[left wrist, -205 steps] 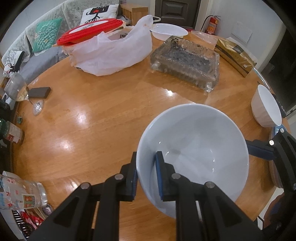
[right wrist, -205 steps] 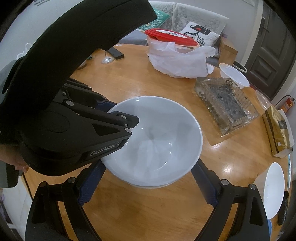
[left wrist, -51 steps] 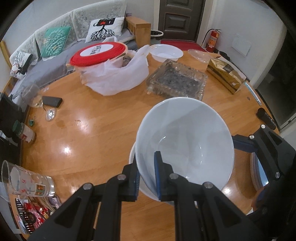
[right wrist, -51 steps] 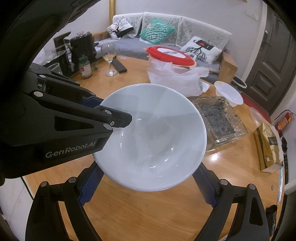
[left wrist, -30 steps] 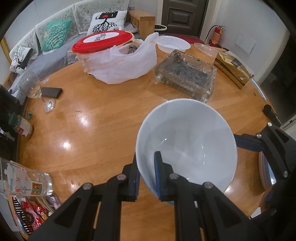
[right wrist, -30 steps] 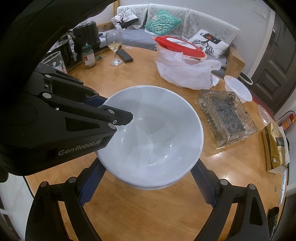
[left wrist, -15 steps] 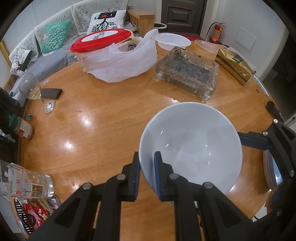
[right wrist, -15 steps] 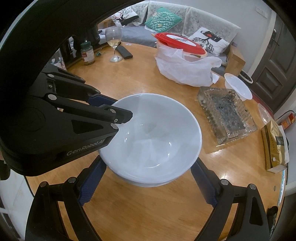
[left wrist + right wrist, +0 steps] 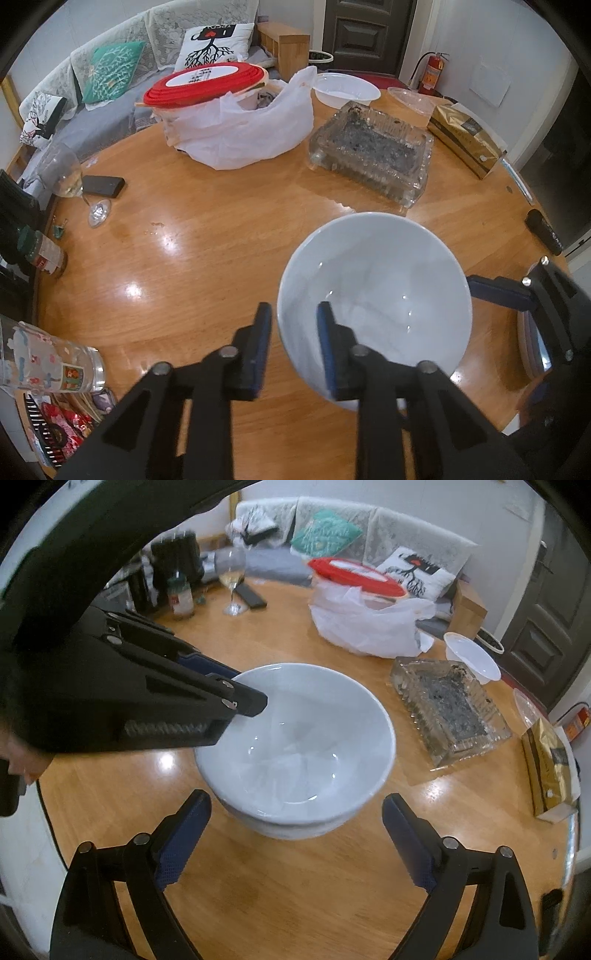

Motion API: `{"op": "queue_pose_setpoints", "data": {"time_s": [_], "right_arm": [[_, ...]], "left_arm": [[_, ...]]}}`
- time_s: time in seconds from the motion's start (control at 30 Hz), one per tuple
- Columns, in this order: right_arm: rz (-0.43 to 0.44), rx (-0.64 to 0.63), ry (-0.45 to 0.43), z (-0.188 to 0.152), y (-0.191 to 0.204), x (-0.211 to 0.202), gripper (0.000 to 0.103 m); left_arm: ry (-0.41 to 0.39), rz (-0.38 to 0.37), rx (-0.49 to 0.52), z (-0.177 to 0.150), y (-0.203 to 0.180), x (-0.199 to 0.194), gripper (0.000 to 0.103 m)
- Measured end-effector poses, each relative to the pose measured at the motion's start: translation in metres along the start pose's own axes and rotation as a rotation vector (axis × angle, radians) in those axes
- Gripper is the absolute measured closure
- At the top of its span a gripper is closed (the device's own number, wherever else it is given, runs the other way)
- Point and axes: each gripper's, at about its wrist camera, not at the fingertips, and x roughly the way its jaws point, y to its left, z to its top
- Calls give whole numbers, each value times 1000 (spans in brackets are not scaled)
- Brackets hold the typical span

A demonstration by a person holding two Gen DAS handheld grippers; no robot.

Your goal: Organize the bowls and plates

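I am seeing my left tongs (image 9: pixel 293 345) opening: half a second ago the blue pads were pinching the rim of the glossy white ceramic bowl (image 9: pixel 375 306), and now they are standing apart, one finger (image 9: pixel 260 347) outside the wall and the other (image 9: pixel 328 350) inside, the rim running loose between them. The bowl is sitting lower than 1.7 seconds ago, when I was carrying it above the round wooden bench (image 9: pixel 207 236); it is now nesting in a second white bowl (image 9: pixel 295 827) of which only a lower band is showing in the right wrist view. My right tongs (image 9: pixel 295 840) are staying wide apart, holding nothing, their fingertips flanking the stack without touching it, as before.

I am counting two stacked white bowls near the bench's front edge, one smaller white plastic bowl (image 9: pixel 347 92) at the far side, one ribbed clear glass dish (image 9: pixel 369 155) with dark residue, one wine glass (image 9: pixel 72 181), one red-lidded container (image 9: pixel 205 86) in a white plastic bag (image 9: pixel 243 136), and one gold packet (image 9: pixel 467 138).

The lower bowl is hidden entirely in the left wrist view. The printed glass (image 9: pixel 48 363) at the lower left is being cut off by the frame edge, and the left tool body is blocking part of the right wrist view.
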Motion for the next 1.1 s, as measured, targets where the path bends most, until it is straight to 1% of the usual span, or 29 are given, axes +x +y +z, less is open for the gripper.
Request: {"op": "queue_pose_setpoints", "data": {"time_s": [0.07, 0.2, 0.3, 0.4, 0.53, 0.63, 0.7, 0.8, 0.87, 0.97, 1.1], "right_arm": [[25, 22, -34, -10, -5, 1, 4], [68, 49, -22, -22, -9, 16, 4], [75, 53, -16, -25, -10, 30, 4], [76, 38, -13, -23, -10, 44, 4], [88, 10, 14, -18, -6, 61, 4], [85, -8, 10, -15, -4, 66, 4], [99, -8, 10, -12, -4, 71, 4], [101, -7, 10, -8, -3, 78, 1], [120, -7, 8, -8, -4, 81, 1], [147, 9, 17, -6, -6, 89, 1], [149, 15, 21, -5, -8, 92, 1]], "left_arm": [[5, -13, 0, 1, -1, 2, 79], [16, -37, -3, 1, -2, 8, 76], [28, -36, -6, 2, -2, 15, 75], [37, -44, -6, 3, -1, 23, 75], [39, -64, -16, 5, 1, 31, 75], [39, -80, -13, 6, 2, 34, 75], [39, -91, -26, 7, 5, 36, 75], [37, -95, -30, 9, 7, 38, 79], [36, -104, -31, 9, 9, 39, 81], [34, -120, -43, 9, 13, 40, 82], [31, -144, -55, 9, 17, 41, 82]]}}
